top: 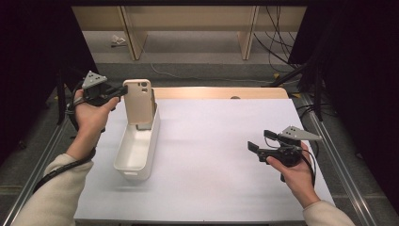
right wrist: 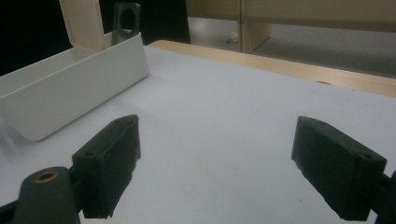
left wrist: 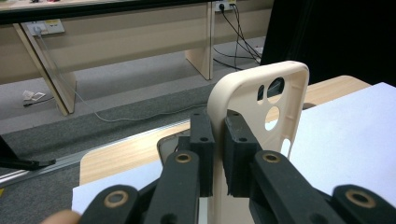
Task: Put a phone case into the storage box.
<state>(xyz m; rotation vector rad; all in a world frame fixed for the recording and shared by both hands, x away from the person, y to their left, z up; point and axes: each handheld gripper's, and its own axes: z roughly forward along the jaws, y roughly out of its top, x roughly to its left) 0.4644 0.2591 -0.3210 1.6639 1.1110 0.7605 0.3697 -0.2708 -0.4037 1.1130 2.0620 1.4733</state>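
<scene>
A beige phone case (top: pixel 139 100) stands upright over the far end of a long white bin (top: pixel 133 165) at the left of the table. My left gripper (top: pixel 119 92) is shut on the case's left edge. In the left gripper view the two black pads pinch the case's rim (left wrist: pixel 217 154), and the case (left wrist: pixel 275 112) shows its camera cut-outs. A dark grey case (right wrist: pixel 126 16) stands in the bin's far end behind the beige case (right wrist: pixel 83 21). My right gripper (top: pixel 259 141) hovers open over the right part of the table, its fingers (right wrist: pixel 109 163) wide apart with nothing between them.
A white sheet (top: pixel 211 155) covers the wooden table (top: pixel 221 92). Beyond the far edge are grey floor, wooden furniture legs (top: pixel 133 37) and cables (top: pixel 277 42). Metal rails (top: pixel 336 155) run along both sides of the table.
</scene>
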